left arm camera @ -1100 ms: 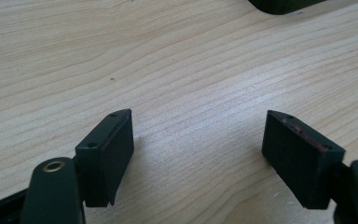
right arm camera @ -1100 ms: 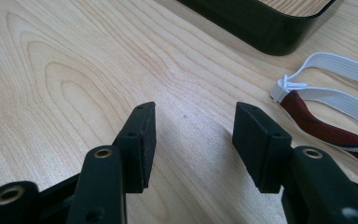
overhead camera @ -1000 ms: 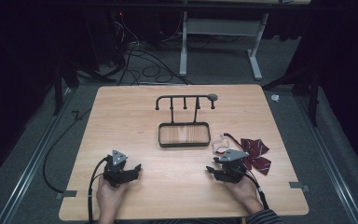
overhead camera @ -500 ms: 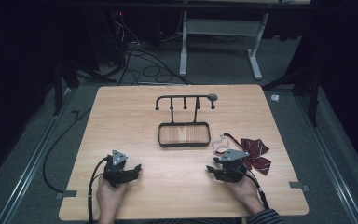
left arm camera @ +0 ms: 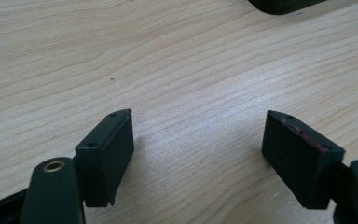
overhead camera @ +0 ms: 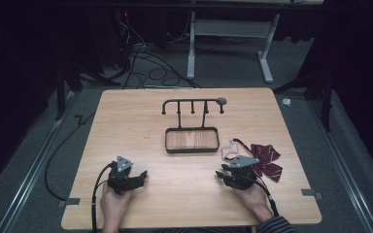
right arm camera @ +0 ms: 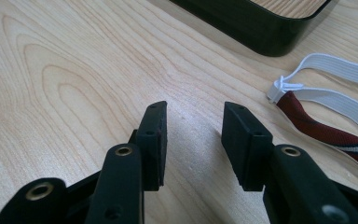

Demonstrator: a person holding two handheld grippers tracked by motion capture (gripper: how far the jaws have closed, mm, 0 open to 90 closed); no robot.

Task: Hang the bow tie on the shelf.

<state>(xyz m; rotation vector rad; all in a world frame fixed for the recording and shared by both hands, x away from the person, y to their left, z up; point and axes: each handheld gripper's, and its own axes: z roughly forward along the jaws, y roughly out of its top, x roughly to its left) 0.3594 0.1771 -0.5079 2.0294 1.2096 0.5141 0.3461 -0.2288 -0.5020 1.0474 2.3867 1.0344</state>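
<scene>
Both grippers rest low on the bench (overhead camera: pixel 141 104) near its 6 o'clock edge. Left gripper (overhead camera: pixel 139 176): jaws wide apart, nothing betw. them, bare wood ahead in the left gripper view. Right gripper (overhead camera: pixel 221 175): jaws have just been closing, now about half open, nothing betw. them; bare bench shows in the gap in the right gripper view. Work item is judged to be the bow tie (overhead camera: pixel 266 158), dark red w/ pale stripes, lying flat at approx. 3 o'clock of the right gripper, just beside it, not touching the jaws. Its white elastic strap (right arm camera: pixel 332 85) loops toward the black stand tray (overhead camera: pixel 192 151), which sits at bench centre, approx. 11 o'clock of the right gripper, w/ hook rail (overhead camera: pixel 193 102) behind it. In the right gripper view the strap and red band lie at approx. 2 o'clock of the jaws, off the jaw line. Step in hand, as judged: approach for pickup. Rec.: re-open the right jaws, swing toward 3 o'clock, come in low and square, take strap or centre knot rather than a loose wing; avoid dragging fabric. Left gripper is well apart from the tie.
</scene>
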